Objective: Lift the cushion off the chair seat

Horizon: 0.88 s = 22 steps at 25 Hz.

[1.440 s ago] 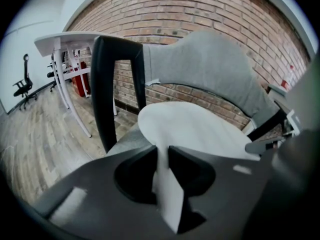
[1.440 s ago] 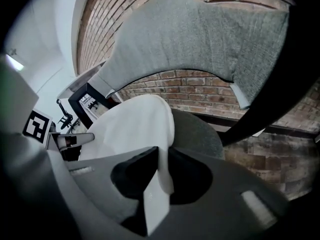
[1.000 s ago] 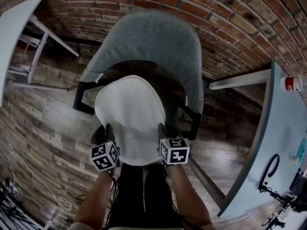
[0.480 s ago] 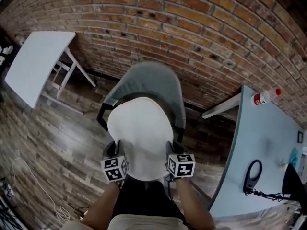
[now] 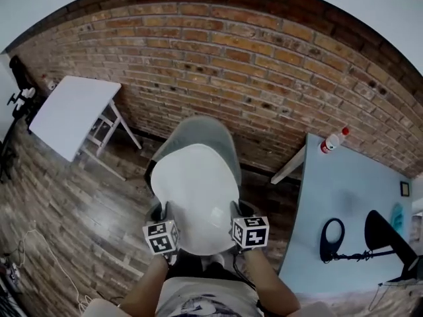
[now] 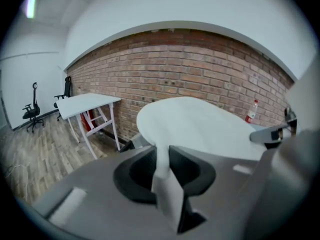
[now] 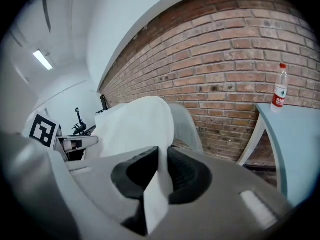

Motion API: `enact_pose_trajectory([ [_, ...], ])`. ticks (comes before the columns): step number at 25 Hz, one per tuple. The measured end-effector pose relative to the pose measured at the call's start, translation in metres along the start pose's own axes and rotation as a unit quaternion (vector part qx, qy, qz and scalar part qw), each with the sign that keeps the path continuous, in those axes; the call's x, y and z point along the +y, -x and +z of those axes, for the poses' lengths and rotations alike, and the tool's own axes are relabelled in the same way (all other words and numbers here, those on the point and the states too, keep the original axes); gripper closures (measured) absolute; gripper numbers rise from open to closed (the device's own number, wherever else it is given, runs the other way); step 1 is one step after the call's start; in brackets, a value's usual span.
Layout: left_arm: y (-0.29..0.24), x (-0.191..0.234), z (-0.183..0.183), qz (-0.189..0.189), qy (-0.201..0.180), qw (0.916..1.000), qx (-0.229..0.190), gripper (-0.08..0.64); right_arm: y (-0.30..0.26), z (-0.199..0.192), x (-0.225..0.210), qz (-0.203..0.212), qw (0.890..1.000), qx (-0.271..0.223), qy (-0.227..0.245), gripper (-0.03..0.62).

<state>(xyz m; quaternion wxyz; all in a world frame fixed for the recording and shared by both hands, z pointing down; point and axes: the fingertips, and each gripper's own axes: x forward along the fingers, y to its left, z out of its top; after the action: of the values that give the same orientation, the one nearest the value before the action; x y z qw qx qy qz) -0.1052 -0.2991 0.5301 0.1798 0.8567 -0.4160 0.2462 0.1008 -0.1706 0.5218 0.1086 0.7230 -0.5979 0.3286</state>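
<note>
The white cushion hangs in the air above the grey chair, held flat between both grippers. My left gripper is shut on the cushion's near left edge, and the right gripper is shut on its near right edge. In the left gripper view the cushion spreads ahead of the left gripper, with its edge pinched between the jaws. In the right gripper view the cushion is pinched by the right gripper, and the chair back shows behind it.
A brick wall runs behind the chair. A white folding table stands at the left. A pale blue table at the right carries a bottle and dark cabled objects. The floor is wood plank.
Both grippers have risen together with the cushion, which has come up off the chair seat. The chair now looks smaller and lower, and more wall and room show.
</note>
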Motion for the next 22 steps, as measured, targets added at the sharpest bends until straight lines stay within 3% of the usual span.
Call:
enact_pose_trajectory([
  [11, 0.076, -0.046, 0.058, -0.02, -0.024, 0.9971, -0.069, 0.488, 0.089, 0.044, -0.004, 0.001, 0.998, -0.06, 0.007, 0.538],
  [22, 0.098, -0.053, 0.076, -0.014, -0.026, 0.9953, -0.092, 0.488, 0.113, 0.06, 0.003, 0.003, 0.997, -0.08, 0.016, 0.54],
])
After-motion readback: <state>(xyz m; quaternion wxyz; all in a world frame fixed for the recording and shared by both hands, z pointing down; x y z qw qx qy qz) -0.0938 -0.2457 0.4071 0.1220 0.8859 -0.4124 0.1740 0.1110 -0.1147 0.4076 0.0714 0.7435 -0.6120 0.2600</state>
